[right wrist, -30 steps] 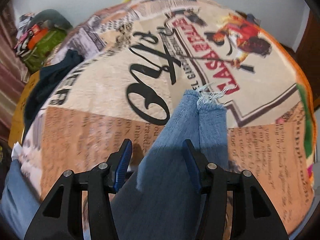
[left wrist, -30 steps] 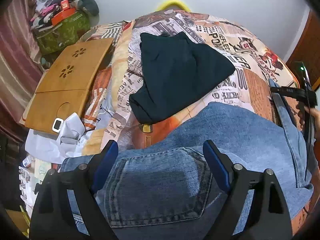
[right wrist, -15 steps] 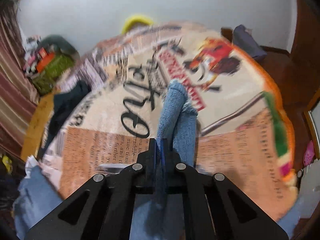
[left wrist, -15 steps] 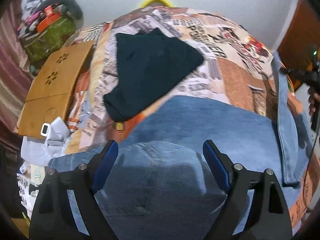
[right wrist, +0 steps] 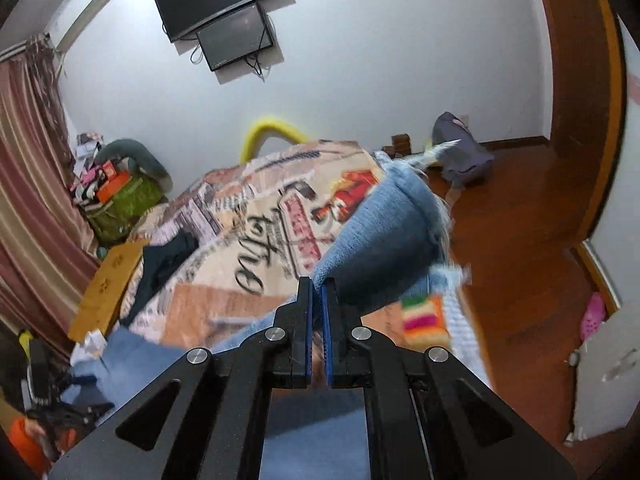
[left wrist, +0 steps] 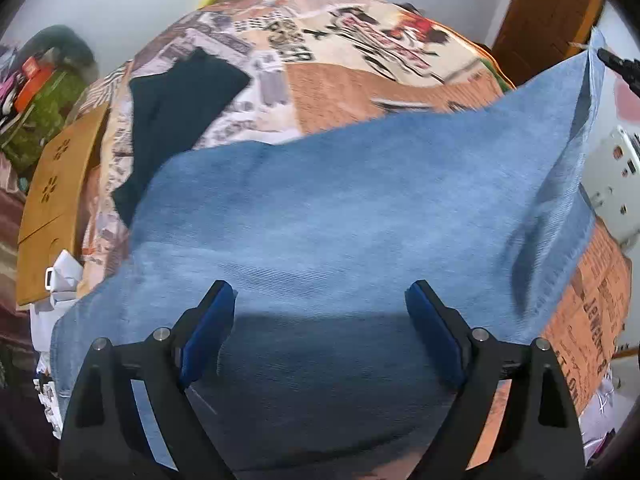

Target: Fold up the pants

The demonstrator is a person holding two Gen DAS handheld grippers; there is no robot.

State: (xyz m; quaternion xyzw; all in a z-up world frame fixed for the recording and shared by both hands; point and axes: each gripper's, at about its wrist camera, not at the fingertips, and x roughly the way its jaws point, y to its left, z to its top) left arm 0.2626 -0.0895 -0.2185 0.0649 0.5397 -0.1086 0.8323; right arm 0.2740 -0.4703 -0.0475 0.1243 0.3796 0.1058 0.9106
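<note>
Right hand-held gripper [right wrist: 316, 300] is clamped tight on the jeans [left wrist: 340, 216] near the frayed hem, leg end lifted off the bed [left wrist: 360, 92]. Left hand-held gripper [left wrist: 320, 320] is wide open, holding nothing, lower centre over the denim. Fabric looks heavy and floppy; best gripped at hem or waistband.

- My left gripper [left wrist: 320, 316] stands wide open, and the jeans [left wrist: 360, 208] fill the whole space ahead of it.
- Beyond the denim, the printed bedspread [left wrist: 360, 92] lies bare toward the far wall.
- On my left a dark garment [left wrist: 176, 108] and a wooden board [left wrist: 56, 184] crowd that side of the bed.
- My right gripper [right wrist: 317, 292] is clamped on the jeans' leg, which blocks its front; open wooden floor [right wrist: 520, 248] lies to its right.
</note>
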